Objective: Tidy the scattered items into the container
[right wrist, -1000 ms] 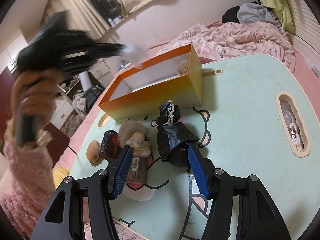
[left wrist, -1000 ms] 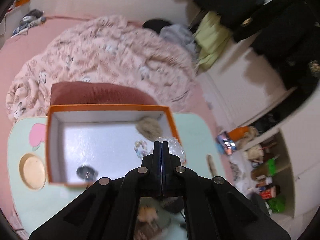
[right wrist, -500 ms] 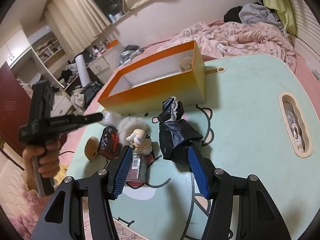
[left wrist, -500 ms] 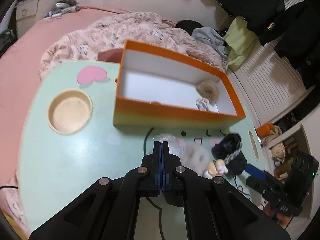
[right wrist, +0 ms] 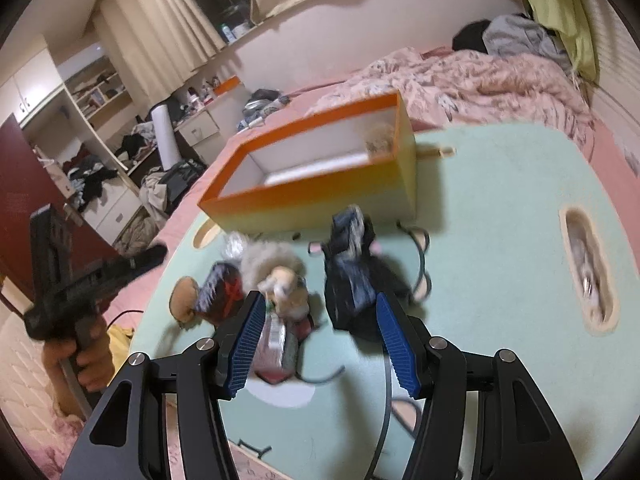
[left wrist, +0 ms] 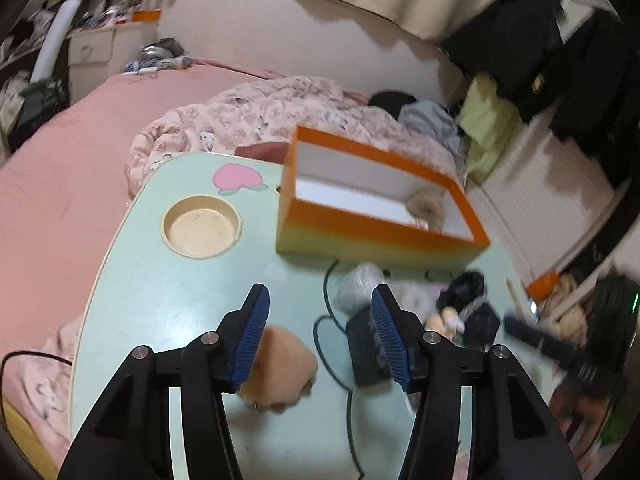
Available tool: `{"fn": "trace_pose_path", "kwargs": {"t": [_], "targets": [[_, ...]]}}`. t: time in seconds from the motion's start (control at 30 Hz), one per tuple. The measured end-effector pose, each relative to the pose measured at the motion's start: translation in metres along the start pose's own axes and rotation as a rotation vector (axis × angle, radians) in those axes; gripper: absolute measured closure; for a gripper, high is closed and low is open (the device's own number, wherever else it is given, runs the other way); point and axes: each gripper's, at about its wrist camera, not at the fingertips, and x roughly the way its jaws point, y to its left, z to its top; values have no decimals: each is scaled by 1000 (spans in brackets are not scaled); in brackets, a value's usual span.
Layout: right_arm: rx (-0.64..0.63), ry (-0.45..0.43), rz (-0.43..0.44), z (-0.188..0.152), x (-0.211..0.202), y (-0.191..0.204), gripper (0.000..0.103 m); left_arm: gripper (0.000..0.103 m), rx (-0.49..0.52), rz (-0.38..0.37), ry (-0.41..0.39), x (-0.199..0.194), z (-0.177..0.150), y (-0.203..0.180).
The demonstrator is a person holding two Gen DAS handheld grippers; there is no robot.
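Note:
An orange box (left wrist: pixel 380 236) with white inside stands on the mint table (left wrist: pixel 160 280); a beige fluffy ball (left wrist: pixel 426 206) lies in its right end. My left gripper (left wrist: pixel 320 338) is open and empty above the table, between a tan plush ball (left wrist: pixel 280 376) and a black item (left wrist: pixel 364 344). A clear plastic bag (left wrist: pixel 358 284) lies in front of the box. My right gripper (right wrist: pixel 320 342) is open and empty, with a small doll (right wrist: pixel 284 284) and a black lace cloth (right wrist: pixel 356 276) just ahead of it. The box also shows in the right wrist view (right wrist: pixel 320 196).
A round cup recess (left wrist: pixel 202 226) is set in the table left of the box. A long slot (right wrist: pixel 588 272) with small items is at the table's right. A pink bed with a quilt (left wrist: pixel 260 116) lies behind. A red-black item (right wrist: pixel 222 292) and a packet (right wrist: pixel 276 344) lie near the doll.
My left gripper has opened and let go of the clear plastic bag, which now lies in front of the box. The left gripper pulled back and lower. The right gripper edged forward.

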Motion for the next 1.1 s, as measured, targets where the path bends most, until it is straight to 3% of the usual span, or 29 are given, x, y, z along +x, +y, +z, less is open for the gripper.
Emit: {"fn": "trace_pose_path", "kwargs": {"t": [0.17,0.27,0.3,0.33,0.4,0.57,0.7,0.77,0.9,1.1], "targets": [[-219,-8,-146,76,15,36,45,49,7,-42,-21,-5,-1,-8],[-421,121,-279,119,64,58,47,49,15,-43,-27,-5,-4,-12],[-482,166,-337,129,84,61,54,49,20,-46,-25,-4,-5,-13],[-511,203,-396,138,103,60,63,49,23,-48,-20,-3,-6,-13],[-511,271,-478,151,132,52,66,49,26,-49,-11,-2,-8,-12],[-521,446,-525,153,175,37,66,49,14,-68,-9,-3,-11,-9],[-532,519,-569,145,196,26,66,49,16,-80,-17,-5,-11,-11],[-538,559,-544,141,205,25,77,49,18,-79,-13,-5,-11,-12],[-536,500,-527,141,193,34,79,49,22,-81,-15,-6,-11,-12],[-515,364,-421,141,138,59,79,49,28,-81,-10,-4,-12,-16]]}}
